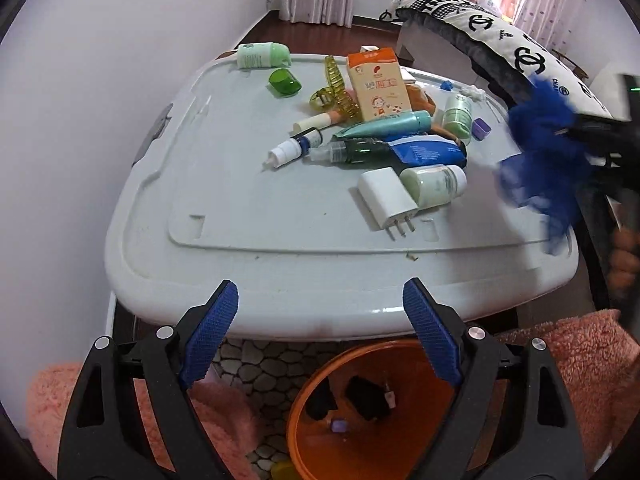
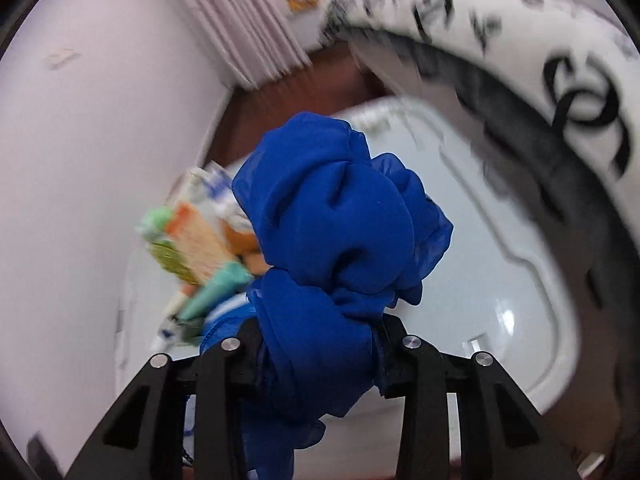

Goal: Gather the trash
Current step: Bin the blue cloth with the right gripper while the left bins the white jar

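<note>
Our right gripper [image 2: 320,344] is clamped on a crumpled royal-blue sheer fabric bundle [image 2: 336,240], which hides both fingertips and billows up in front of the lens. In the left view the same bundle hangs in the air off the right edge of the pale grey plastic bin lid [image 1: 256,216], clear of its surface. Our left gripper [image 1: 320,320] hovers empty with its 2 blue-padded fingers spread wide, just off the lid's near edge and above the round orange plastic bucket [image 1: 320,440] on the floor.

We judge the fabric light, soft and limp, apt to sag or slip free, so a pinch deep in the bunched middle should hold best. It has no clear long axis; loose tails droop downward.

The remaining clutter sits toward the lid's far right: an upright orange-and-white carton [image 1: 378,84], a white plug charger [image 1: 386,200], bottles and tubes, with a green translucent cap [image 1: 285,83] nearer the far left corner.
</note>
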### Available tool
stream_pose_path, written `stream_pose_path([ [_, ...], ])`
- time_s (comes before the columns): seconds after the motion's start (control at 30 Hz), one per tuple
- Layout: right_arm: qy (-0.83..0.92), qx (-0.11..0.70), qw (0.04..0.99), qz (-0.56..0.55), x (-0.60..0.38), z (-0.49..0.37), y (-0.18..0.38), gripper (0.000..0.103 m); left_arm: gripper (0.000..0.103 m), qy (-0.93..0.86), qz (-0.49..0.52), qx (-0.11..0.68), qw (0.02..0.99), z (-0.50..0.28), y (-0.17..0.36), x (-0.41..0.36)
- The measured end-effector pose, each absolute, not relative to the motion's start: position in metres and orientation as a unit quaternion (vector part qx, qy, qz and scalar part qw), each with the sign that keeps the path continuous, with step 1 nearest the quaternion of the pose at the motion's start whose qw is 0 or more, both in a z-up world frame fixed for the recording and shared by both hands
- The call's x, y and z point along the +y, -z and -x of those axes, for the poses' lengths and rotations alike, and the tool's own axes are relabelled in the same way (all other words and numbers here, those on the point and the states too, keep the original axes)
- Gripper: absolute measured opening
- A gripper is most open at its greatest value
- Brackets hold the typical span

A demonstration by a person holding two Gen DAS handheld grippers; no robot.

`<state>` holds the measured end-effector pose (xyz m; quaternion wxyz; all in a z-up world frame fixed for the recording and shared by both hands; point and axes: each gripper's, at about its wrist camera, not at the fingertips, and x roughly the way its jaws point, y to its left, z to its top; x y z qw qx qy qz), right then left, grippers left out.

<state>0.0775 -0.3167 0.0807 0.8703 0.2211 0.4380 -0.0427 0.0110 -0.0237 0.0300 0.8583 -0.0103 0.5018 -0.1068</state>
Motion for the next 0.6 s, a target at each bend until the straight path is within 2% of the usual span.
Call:
stream_pose_path([
  [0.1,0.005,0.412,0.883,-0.224,-0.317,-0.044,-0.114,0.038,0.083,0.128,-0.026,0.496,0.858,-0.024,-0.031,-0.046],
  [0.27,-0.017,0.376,0.897,-0.229,-0.325,-0.002,-0.140,0.039,0.083,0.210,-0.089,0.510,0.830,-0.068,-0.025,-0.111],
  [0.6,-0.024,0.376,0.886,-0.271,-0.357,0.018,-0.132,0.040,0.083,0.270,-0.243,0.551,0.751,-0.128,0.013,-0.176],
])
